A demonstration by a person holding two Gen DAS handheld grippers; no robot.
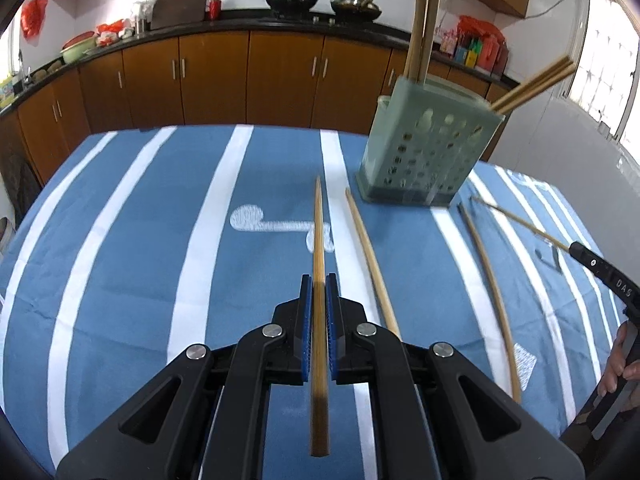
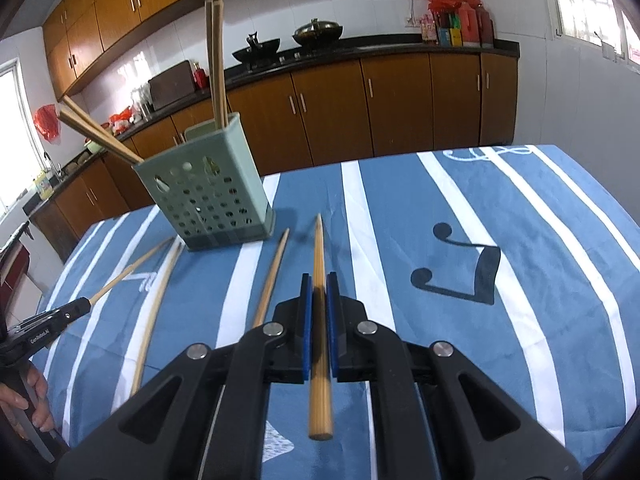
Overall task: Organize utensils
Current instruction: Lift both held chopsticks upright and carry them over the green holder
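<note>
Bamboo chopsticks are lying across the blue striped desk (image 1: 132, 240), and the left gripper (image 1: 319, 284) is pinching one chopstick (image 1: 319, 232) in its jaws at lower centre. The right gripper (image 2: 319, 284) is pinching another chopstick (image 2: 319, 256), while the green holder (image 2: 208, 200) is standing upper left with chopsticks inside

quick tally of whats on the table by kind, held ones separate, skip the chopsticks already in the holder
Held chopsticks: 2, one in the left gripper, one in the right gripper
Loose chopsticks on the striped cloth: 2
Green holder: 1
Total: 5
</note>
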